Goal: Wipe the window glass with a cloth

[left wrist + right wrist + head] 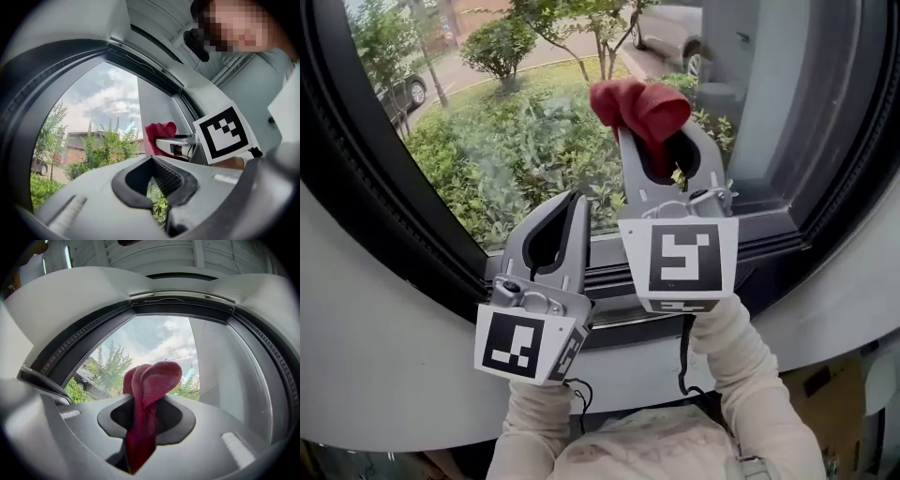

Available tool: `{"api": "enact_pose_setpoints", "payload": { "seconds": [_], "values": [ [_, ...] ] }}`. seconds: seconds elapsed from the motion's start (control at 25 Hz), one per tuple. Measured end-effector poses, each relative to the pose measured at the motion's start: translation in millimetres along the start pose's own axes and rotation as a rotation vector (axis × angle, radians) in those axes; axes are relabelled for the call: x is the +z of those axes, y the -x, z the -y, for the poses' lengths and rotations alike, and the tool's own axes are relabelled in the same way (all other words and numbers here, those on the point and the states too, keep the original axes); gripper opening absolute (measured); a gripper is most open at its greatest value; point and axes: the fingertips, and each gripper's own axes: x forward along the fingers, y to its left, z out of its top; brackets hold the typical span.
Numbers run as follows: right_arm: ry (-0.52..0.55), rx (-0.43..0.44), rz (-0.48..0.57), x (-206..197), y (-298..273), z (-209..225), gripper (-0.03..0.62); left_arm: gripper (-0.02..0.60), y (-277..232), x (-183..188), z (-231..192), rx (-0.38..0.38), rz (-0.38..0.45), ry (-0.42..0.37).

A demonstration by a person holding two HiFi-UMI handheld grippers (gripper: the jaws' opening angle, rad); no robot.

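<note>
Here the right gripper clamps the red cloth; the left gripper is closed, empty

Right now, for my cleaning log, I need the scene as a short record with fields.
Right gripper: shut on red cloth
Left gripper: shut, empty
Window glass: in front of both grippers
Red cloth touching window glass: cannot tell
Outside: shrubs, a car

Daylight enters through the window glass; the interior frame sits in shade. Both gripper views show strong fisheye bending, dark vignetted corners and blurred foreground.
</note>
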Motion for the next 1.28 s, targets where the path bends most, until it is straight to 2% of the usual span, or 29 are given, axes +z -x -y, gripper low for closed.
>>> {"api": "enact_pose_setpoints", "payload": {
  "seconds": [0.16,0.4,0.64,0.88,1.28],
  "values": [
    [-0.002,0.002,-0.004,-5,4,-1,0.123,0.000,6,-2,-1,0.004,0.000,0.002],
    [0.009,0.015,-0.039,-33,15,-12,0.123,0.000,9,-6,5,-0.004,-0.002,0.004],
    [0.037,0.030,-0.052,-33,15,-4,0.124,0.000,2,1,13,-0.021,-0.004,0.003],
    [0.061,0.006,-0.061,-47,28,35,0.127,0.000,-16,-7,42,-0.043,-0.001,0.012],
    [0.070,-0.092,-0.097,-72,52,139,0.129,0.000,-67,-11,108,-0.108,0.006,0.023]
  ]
}}
